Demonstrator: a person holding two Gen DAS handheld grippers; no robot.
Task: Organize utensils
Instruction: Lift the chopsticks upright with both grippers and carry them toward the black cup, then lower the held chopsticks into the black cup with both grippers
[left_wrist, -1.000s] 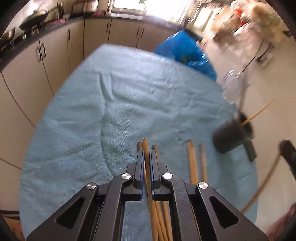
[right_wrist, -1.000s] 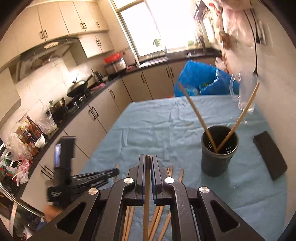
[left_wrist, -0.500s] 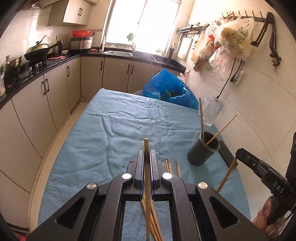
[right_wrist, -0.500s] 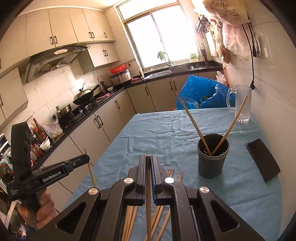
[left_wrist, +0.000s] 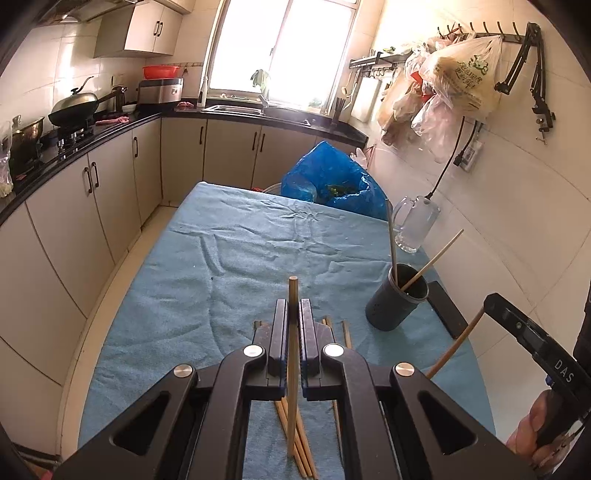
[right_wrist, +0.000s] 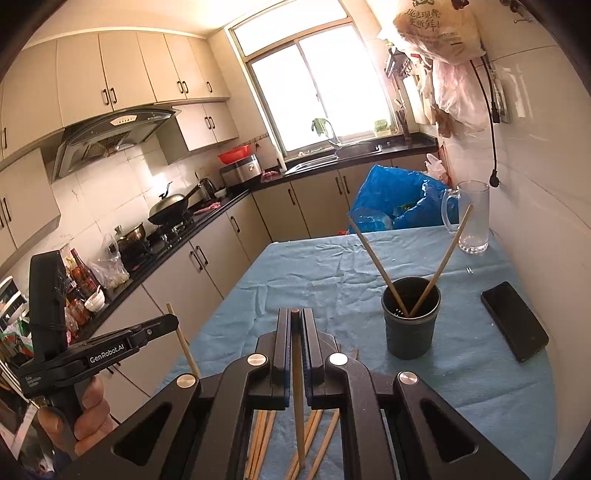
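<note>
My left gripper (left_wrist: 291, 314) is shut on a wooden chopstick (left_wrist: 292, 295) and holds it above the blue tablecloth (left_wrist: 240, 258). My right gripper (right_wrist: 294, 321) is shut on another chopstick (right_wrist: 298, 406), also held above the table. A dark cup (left_wrist: 397, 299) stands at the right with two chopsticks leaning in it; it also shows in the right wrist view (right_wrist: 410, 321). Several loose chopsticks (left_wrist: 299, 443) lie on the cloth under the grippers, and they show in the right wrist view (right_wrist: 266, 435) too. Each gripper appears in the other's view, the right one (left_wrist: 484, 302) and the left one (right_wrist: 173, 321).
A black phone (right_wrist: 513, 321) lies right of the cup. A glass mug (right_wrist: 472, 221) and a blue plastic bag (right_wrist: 391, 199) stand at the table's far end. Kitchen cabinets (left_wrist: 92, 192) run along the left, a tiled wall along the right.
Both grippers have risen from the chopstick pile, each lifting one chopstick. The left view has tilted up from the table to the room.
</note>
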